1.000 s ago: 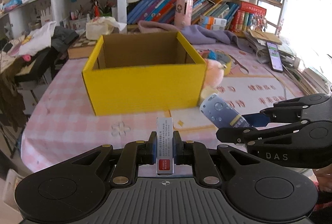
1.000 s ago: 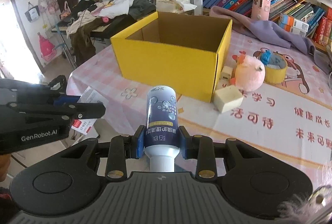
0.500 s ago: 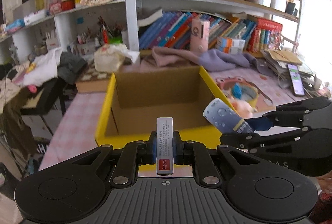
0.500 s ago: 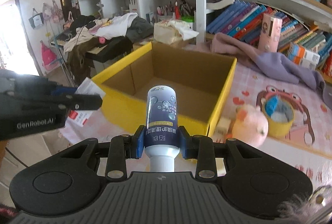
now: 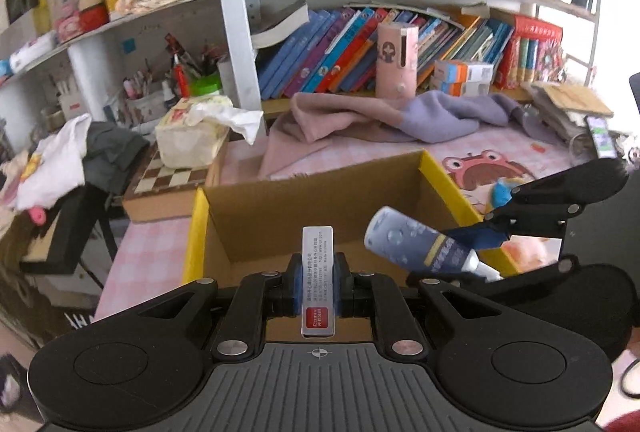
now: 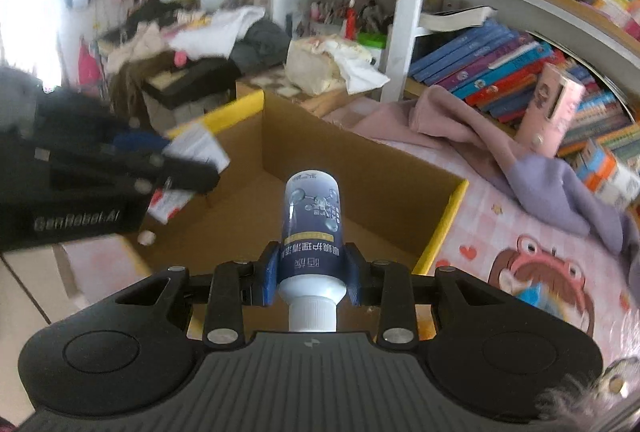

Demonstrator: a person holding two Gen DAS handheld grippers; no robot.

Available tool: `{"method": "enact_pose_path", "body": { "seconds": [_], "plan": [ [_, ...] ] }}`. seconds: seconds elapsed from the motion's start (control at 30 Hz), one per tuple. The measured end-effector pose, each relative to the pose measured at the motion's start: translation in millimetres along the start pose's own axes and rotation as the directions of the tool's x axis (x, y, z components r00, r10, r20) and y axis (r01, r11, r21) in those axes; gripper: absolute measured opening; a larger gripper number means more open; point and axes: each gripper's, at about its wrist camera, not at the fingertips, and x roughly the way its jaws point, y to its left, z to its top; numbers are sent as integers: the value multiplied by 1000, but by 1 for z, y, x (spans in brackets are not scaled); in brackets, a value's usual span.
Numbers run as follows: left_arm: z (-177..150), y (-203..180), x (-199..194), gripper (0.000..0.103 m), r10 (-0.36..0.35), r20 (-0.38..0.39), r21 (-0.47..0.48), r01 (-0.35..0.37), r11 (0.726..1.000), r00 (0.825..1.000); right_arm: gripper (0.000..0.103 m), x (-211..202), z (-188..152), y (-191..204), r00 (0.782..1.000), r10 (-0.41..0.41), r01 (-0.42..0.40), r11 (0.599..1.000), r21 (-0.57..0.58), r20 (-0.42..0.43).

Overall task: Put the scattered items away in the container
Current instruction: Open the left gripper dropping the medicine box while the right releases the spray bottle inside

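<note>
Yellow box (image 5: 440, 176) sits before towel (image 5: 384, 120), tissues (image 5: 192, 140).

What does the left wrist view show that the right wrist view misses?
Only the left wrist view: the left claw gripping a slim white box head-on, and a phone. Only the right wrist view: the bottle's white cap in the right claw. Both: the yellow cardboard box, blue bottle, tissue pack.
</note>
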Motion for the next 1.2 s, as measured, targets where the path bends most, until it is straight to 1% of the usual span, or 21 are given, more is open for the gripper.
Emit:
{"method": "enact_pose_path", "body": {
  "seconds": [0.1, 0.2, 0.3, 0.4, 0.47, 0.53, 0.67, 0.77, 0.87, 0.9, 0.93, 0.97, 1.0, 1.03, 1.07, 1.13, 1.2],
  "plan": [
    [10, 6, 28, 13, 4, -49, 25, -3, 1000, 999, 31, 25, 10, -7, 999, -8, 3, 997, -82, -51],
    [16, 11, 56, 13, 9, -112, 57, -3, 998, 994, 31, 51, 17, -13, 994, -25, 8, 989, -150, -107],
    [18, 15, 85, 13, -2, -192, 72, 16, 997, 981, 31, 77, 22, -17, 984, -34, -1, 981, -195, -172],
    [19, 20, 111, 13, -19, -272, 42, 32, 999, 962, 31, 99, 24, -23, 971, -15, -32, 981, -193, -238],
    [18, 20, 123, 13, -10, -297, 51, 26, 998, 955, 31, 109, 25, -24, 963, -18, -41, 976, -212, -267],
    [17, 18, 131, 13, 10, -314, 79, 15, 997, 949, 31, 112, 28, -24, 961, -26, -40, 972, -230, -276],
    [15, 16, 136, 13, 18, -329, 101, 16, 995, 944, 31, 118, 29, -25, 956, -47, -27, 969, -247, -290],
    [16, 15, 136, 14, 19, -315, 114, 18, 993, 949, 31, 118, 28, -25, 956, -48, -25, 969, -246, -288],
    [17, 14, 135, 18, 19, -308, 123, 20, 992, 951, 31, 117, 29, -26, 958, -38, -30, 972, -232, -284],
    [17, 14, 135, 20, 17, -308, 124, 23, 992, 951, 31, 117, 29, -26, 960, -36, -29, 974, -225, -279],
    [17, 13, 135, 25, 18, -306, 126, 22, 992, 952, 31, 115, 29, -27, 963, -32, -28, 975, -218, -269],
    [17, 12, 134, 29, 23, -302, 131, 17, 991, 953, 34, 112, 30, -27, 966, -29, -28, 977, -213, -258],
    [17, 12, 133, 37, 28, -296, 138, 14, 990, 955, 40, 110, 31, -27, 969, -26, -27, 978, -208, -247],
    [18, 11, 132, 41, 32, -287, 145, 10, 989, 957, 42, 107, 32, -27, 972, -22, -26, 979, -201, -235],
    [18, 10, 129, 42, 39, -277, 149, 3, 989, 960, 43, 104, 33, -27, 974, -17, -28, 980, -195, -225],
    [20, 9, 124, 48, 47, -260, 154, -6, 988, 965, 44, 100, 35, -24, 976, -17, -26, 980, -197, -215],
    [21, 8, 118, 49, 53, -245, 162, -13, 987, 968, 44, 95, 35, -23, 978, -16, -25, 980, -196, -207]
  ]
}}
